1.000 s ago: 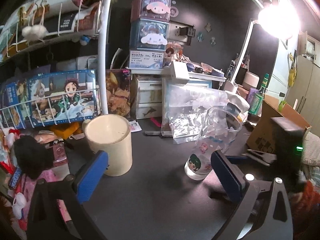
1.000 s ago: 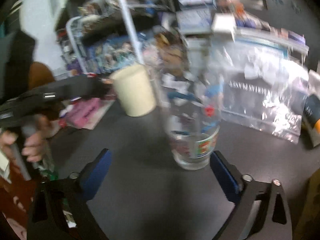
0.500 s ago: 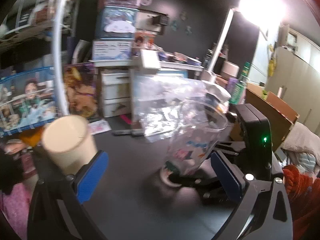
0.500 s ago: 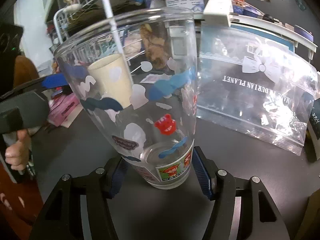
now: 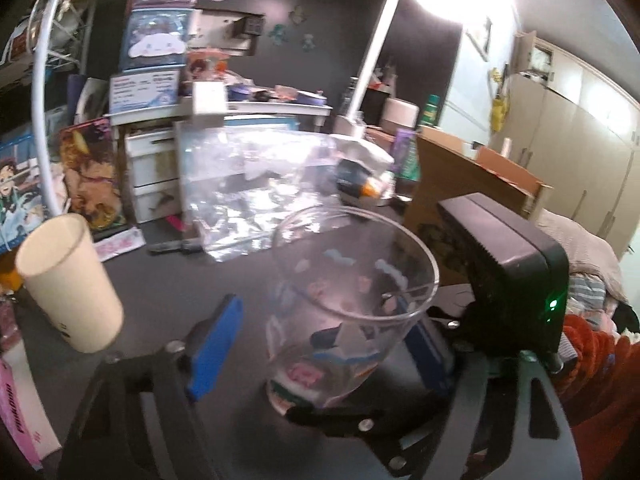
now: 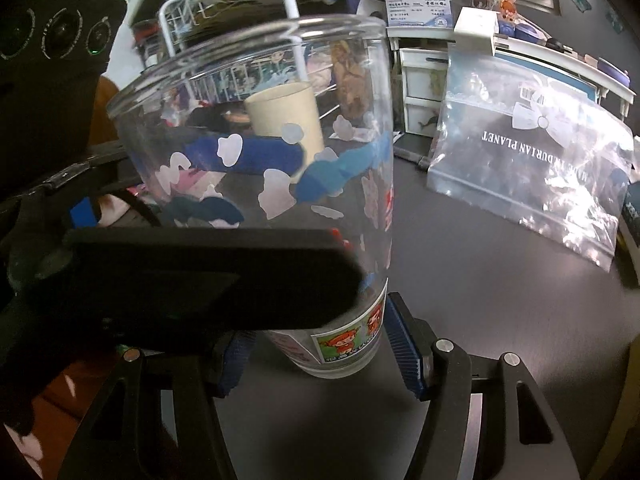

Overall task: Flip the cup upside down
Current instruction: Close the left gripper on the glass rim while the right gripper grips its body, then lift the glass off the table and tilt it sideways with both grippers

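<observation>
A clear glass cup with cartoon prints stands upright, mouth up, on the dark table. My right gripper is shut on its base, blue pads on both sides. In the left wrist view the cup sits between the open fingers of my left gripper, around its middle; the left pad is apart from the glass, and contact on the right side is unclear. A left finger crosses in front of the cup in the right wrist view.
A cream paper cup stands upright at the left. A clear plastic bag leans behind the glass. A cardboard box is to the right. Wire racks, drawers and boxes crowd the back of the table.
My left gripper has swung right from the cream cup and closed in around the glass. My right gripper has moved up to the glass and shut on its base.
</observation>
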Demonstrator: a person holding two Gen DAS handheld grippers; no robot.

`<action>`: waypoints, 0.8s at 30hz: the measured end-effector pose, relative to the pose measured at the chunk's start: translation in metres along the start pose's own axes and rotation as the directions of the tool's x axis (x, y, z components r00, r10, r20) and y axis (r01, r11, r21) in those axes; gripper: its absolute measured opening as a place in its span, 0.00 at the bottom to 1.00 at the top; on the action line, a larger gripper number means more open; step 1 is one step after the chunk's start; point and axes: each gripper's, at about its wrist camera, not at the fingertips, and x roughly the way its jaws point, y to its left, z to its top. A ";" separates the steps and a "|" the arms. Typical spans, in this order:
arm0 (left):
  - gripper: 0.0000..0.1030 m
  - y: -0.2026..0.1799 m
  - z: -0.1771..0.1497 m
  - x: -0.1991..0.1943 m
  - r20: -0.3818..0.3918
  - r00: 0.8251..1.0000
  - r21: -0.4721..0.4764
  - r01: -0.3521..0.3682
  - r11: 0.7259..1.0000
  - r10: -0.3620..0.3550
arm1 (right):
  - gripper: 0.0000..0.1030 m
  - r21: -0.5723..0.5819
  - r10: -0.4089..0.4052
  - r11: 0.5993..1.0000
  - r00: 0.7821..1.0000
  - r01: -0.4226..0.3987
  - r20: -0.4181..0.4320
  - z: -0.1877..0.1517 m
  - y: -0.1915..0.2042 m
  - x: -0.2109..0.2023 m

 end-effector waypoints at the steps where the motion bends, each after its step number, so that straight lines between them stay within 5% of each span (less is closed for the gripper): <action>1: 0.59 -0.004 -0.001 -0.002 0.002 1.000 0.004 0.017 1.000 -0.017 | 0.57 0.004 0.000 1.000 1.000 0.000 0.001 -0.001 0.003 -0.001; 15: 0.56 0.012 -0.011 -0.022 0.046 0.987 -0.130 0.160 0.978 -0.155 | 0.57 -0.045 -0.027 0.999 1.000 0.028 0.013 -0.022 0.025 -0.026; 20: 0.56 0.033 -0.017 -0.026 0.072 0.977 -0.205 0.210 0.956 -0.200 | 0.66 -0.032 0.045 0.999 0.998 -0.044 0.038 -0.017 0.013 -0.017; 24: 0.57 0.050 -0.023 -0.026 0.096 0.967 -0.270 0.254 0.929 -0.237 | 0.62 -0.014 0.115 0.993 0.993 -0.115 0.039 -0.007 0.008 -0.003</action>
